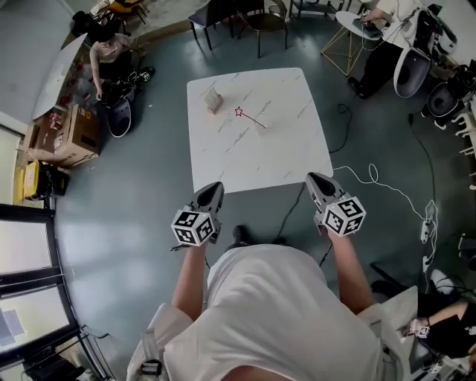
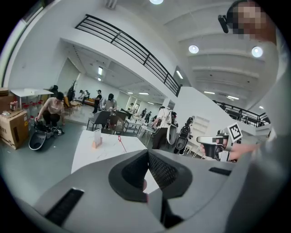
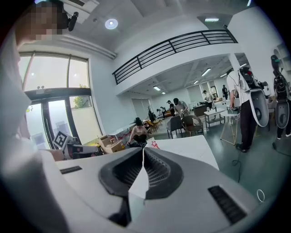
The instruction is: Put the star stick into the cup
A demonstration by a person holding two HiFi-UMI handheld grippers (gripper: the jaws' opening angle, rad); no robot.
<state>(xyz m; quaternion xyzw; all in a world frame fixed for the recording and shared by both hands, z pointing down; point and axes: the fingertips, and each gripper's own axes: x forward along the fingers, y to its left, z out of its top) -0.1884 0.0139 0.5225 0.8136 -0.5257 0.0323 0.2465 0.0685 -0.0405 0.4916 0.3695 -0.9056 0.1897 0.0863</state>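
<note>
Jaws of L gripper [image 1: 214, 187] & R gripper [image 1: 315, 178] closed, empty.

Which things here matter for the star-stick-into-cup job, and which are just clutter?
Job: star stick, cup, table, left gripper and right gripper, both shut and empty.
Lying about: cardboard boxes, chairs, white floor cable.

1 overhead, 2 low; shared table [image 1: 260, 160]

A white surface [image 1: 286, 152] stood on grey floor [image 1: 126, 223]. Cardboard boxes [image 1: 74, 135] sat at left, near a crouching person [image 1: 110, 49]. Chairs [image 1: 262, 21] stood beyond. A white cable [image 1: 390, 192], perhaps a power lead, trailed at right.
</note>
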